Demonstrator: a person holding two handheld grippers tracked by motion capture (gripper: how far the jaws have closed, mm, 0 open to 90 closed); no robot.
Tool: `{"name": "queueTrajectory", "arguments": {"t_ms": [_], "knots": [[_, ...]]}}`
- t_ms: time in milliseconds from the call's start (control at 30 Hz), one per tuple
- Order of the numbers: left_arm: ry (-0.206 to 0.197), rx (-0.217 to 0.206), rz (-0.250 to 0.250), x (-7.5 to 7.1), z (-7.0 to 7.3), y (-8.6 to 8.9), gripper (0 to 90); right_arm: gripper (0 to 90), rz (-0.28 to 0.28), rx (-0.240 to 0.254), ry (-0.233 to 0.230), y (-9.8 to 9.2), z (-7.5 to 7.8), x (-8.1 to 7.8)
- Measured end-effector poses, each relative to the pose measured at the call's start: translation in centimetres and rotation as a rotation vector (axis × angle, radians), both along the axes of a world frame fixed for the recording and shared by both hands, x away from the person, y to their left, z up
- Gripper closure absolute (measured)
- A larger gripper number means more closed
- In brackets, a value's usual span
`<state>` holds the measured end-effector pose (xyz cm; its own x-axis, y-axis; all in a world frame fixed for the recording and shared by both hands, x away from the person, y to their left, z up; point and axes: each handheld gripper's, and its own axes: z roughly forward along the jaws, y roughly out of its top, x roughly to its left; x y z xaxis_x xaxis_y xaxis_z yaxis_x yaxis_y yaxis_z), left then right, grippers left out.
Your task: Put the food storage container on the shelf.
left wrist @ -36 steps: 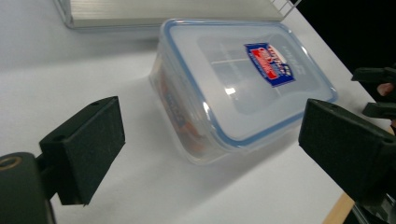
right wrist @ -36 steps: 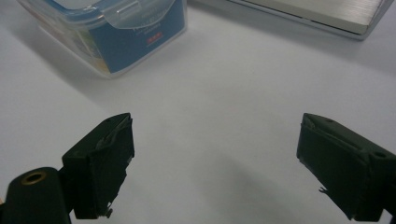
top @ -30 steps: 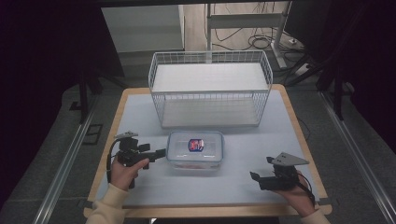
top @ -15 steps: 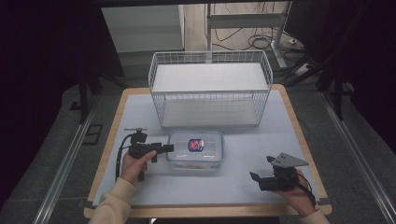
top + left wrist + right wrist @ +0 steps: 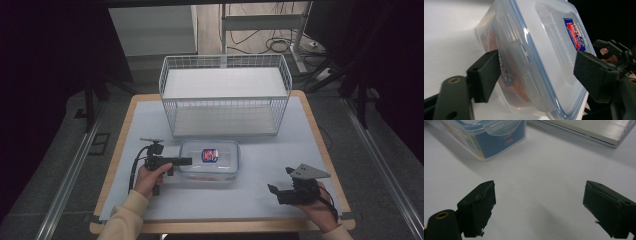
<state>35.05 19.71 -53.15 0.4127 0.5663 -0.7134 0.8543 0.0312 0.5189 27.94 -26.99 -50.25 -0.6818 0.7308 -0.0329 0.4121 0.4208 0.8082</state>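
Left gripper [image 5: 536, 75] at the plastic container [image 5: 209, 161]
Its jaws have just been closing, straddling the container's end; right gripper [image 5: 539, 207] rests open

No legible text; red-blue label [image 5: 574, 33] on container lid [image 5: 554, 50], print too blurred to read.

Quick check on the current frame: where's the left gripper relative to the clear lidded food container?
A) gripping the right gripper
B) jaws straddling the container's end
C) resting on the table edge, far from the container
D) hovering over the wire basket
B: in the left gripper view the left gripper has one jaw on each side of the end of the clear food container; its jaws have just been closing.
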Motion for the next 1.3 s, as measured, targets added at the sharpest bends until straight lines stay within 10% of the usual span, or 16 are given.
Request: {"name": "queueTrajectory", "arguments": {"t_ms": [433,667,1300], "knots": [[-0.017,0.005,0.042,-0.3,0.4,0.1,30.4,14.5,0.014,0.073,0.029,1.0,1.6,0.7],[-0.017,0.004,0.041,-0.3,0.4,0.1,30.6,17.2,0.033,0.186,0.141,3.7,3.4,3.1],[-0.02,0.002,0.037,-0.3,0.3,0.1,30.6,14.7,0.061,0.243,0.298,9.6,3.0,8.0]]}}
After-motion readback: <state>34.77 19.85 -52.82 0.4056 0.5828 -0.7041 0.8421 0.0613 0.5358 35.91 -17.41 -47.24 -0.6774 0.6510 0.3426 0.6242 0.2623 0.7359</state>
